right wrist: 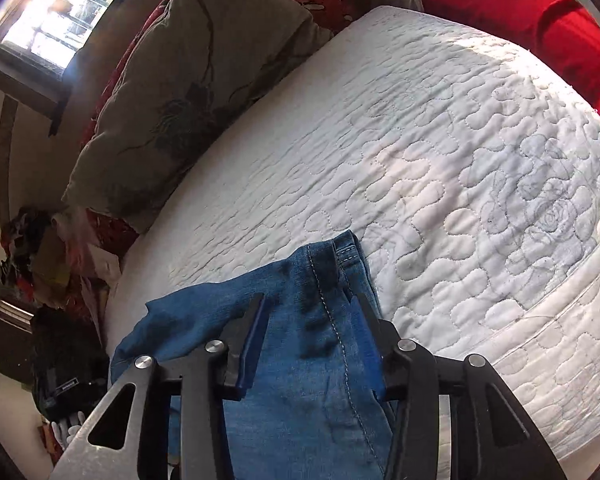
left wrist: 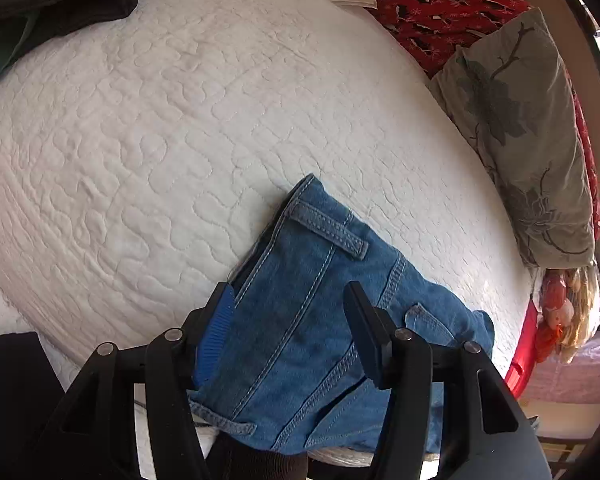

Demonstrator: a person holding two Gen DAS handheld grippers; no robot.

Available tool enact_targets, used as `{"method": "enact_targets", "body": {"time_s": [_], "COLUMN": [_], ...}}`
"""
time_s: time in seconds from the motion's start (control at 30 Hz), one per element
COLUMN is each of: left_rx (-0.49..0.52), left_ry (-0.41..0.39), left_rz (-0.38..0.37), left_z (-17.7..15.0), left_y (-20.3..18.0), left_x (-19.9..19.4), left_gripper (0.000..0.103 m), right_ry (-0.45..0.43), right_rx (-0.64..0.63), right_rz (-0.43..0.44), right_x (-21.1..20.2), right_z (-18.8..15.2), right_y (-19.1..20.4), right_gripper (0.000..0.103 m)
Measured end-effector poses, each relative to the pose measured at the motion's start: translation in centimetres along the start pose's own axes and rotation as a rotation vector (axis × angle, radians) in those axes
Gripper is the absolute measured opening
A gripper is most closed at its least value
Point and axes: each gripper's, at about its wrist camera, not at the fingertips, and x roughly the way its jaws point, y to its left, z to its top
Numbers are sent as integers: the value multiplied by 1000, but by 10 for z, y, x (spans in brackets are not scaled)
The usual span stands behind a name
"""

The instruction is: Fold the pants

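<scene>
In the left wrist view, the left gripper (left wrist: 290, 312) is hovering over the waistband end of the blue jeans (left wrist: 316, 280), which are lying at the near edge of the white quilted mattress (left wrist: 180, 120); its jaws are standing apart with denim between them, and the blue pads (left wrist: 216, 332) are not visibly pressing on the cloth. The risk here is that the jaws are straddling several layers by the belt loop (left wrist: 328, 230), so a closing pinch is likely catching only the top layer and the fold is coming out crooked, or the thick seam is slipping free. The lower part of the jeans is disappearing under the gripper body, and whether the left pad is touching the waistband edge is hard to judge. In the right wrist view, the right gripper (right wrist: 310, 320) is likewise sitting with its jaws apart above the denim, a seam running between them, no clamp showing. The cloth is hanging close to the mattress edge, so a loose pull is risking dragging it off onto the floor clutter (right wrist: 60, 360). How the legs are lying is cut off below the frame, and the dark patches on the denim are too unclear to name. The grey pillow (right wrist: 188, 92) is sitting well apart.
</scene>
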Motion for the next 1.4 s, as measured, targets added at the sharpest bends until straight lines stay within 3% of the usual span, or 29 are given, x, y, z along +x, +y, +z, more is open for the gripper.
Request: {"method": "enact_targets", "body": {"time_s": [0.1, 0.27, 0.47, 0.57, 0.7, 0.73, 0.77, 0.83, 0.87, 1.03, 1.17, 1.3, 1.4], "left_rx": [4, 29, 6, -9, -52, -55, -54, -57, -64, -74, -158, -114, -74], "left_ry": [45, 126, 195, 206, 204, 203, 201, 204, 201, 168, 233, 205, 188], "left_rz": [-87, -157, -164, -147, -131, -116, -84, -38, -32, -55, -77, -132, -164], "left_z": [-42, -97, -116, -117, -108, -106, -103, -98, -97, -100, -102, -108, -115], "left_y": [17, 21, 20, 20, 23, 22, 21, 18, 19, 32, 49, 47, 38], "left_x": [-10, 5, 31, 39, 44, 45, 46, 46, 42, 25, 51, 33, 21], "left_gripper": [56, 56, 56, 56, 56, 55, 45, 28, 22, 19, 19, 19, 19], "right_ry": [8, 54, 114, 151, 103, 100, 103, 103, 82, 1, 40, 58, 85], "right_rx": [14, 70, 150, 237, 287, 279, 268, 285, 294, 239, 298, 276, 213], "right_rz": [54, 85, 55, 90, 158, 160, 146, 171, 199, 243, 145, 213, 206], "right_x": [-23, -44, -39, -27, -13, -8, -2, 1, -6, -46, -35, -36, -31], "right_z": [-29, -80, -118, -130, -129, -126, -124, -120, -119, -118, -125, -131, -132], "right_y": [-3, -14, -27, -38, -41, -40, -38, -40, -42, -38, -66, -61, -43], "right_gripper": [51, 52, 52, 52, 51, 42, 23, 9, 8, 8, 13, 14, 29]}}
